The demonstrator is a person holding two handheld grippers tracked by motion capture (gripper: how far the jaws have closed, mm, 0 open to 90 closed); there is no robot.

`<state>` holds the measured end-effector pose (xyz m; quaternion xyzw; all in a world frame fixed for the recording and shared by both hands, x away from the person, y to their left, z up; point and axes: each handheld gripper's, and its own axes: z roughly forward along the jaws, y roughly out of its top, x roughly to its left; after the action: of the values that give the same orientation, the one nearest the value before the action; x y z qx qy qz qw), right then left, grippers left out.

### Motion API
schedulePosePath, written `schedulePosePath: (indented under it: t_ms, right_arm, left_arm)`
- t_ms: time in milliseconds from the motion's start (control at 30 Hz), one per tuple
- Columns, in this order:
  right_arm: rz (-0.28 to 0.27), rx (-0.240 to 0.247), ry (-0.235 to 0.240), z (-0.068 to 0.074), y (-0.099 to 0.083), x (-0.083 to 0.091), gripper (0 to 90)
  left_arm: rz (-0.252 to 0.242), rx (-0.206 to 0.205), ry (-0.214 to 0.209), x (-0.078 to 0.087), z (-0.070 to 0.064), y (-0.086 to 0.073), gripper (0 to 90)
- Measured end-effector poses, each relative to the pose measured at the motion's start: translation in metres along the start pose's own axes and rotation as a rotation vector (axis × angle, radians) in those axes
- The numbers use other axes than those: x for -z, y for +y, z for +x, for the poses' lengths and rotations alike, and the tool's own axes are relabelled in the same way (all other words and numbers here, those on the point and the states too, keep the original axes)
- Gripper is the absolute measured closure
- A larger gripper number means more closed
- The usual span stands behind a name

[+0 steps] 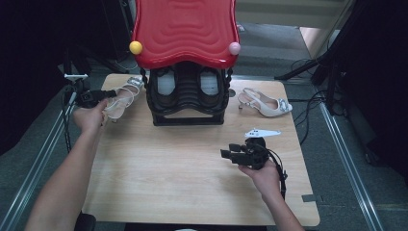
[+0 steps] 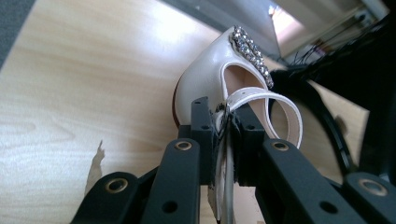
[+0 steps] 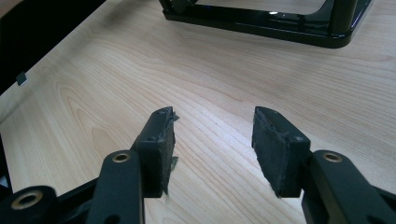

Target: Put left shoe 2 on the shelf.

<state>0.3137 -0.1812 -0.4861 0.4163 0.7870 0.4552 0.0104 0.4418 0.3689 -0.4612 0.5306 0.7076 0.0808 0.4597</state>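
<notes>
A white slingback shoe (image 1: 122, 97) with a rhinestone trim lies at the table's far left, beside the black rack (image 1: 188, 96). My left gripper (image 1: 109, 93) is shut on its heel strap; the left gripper view has the shoe (image 2: 219, 74) just past the jaws, strap pinched between the pads (image 2: 204, 135). A matching white shoe (image 1: 266, 103) rests on the table at the far right. My right gripper (image 1: 230, 151) hovers open over bare wood at the right of centre, nothing between its fingertips (image 3: 161, 144).
The black rack holds dark shoes under a red wavy top (image 1: 185, 29) with a yellow knob (image 1: 135, 47) and a pink knob (image 1: 234, 48). The wooden table (image 1: 168, 163) has bare room in front. Cables and stand legs lie on the floor at right.
</notes>
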Motion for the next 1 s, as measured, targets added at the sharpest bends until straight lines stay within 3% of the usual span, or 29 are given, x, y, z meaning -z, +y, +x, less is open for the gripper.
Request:
schedulePosePath:
  t_ms: [533, 1000]
  right_arm:
    - [-0.006, 0.001, 0.001, 0.0, 0.001, 0.001, 50.2]
    - [0.002, 0.005, -0.001, 0.0, 0.0, 0.0, 50.2]
  left_arm:
    - [-0.09, -0.021, -0.056, 0.043, -0.045, 0.048, 82.7]
    - [-0.176, -0.062, -0.099, 0.089, -0.097, 0.098, 82.6]
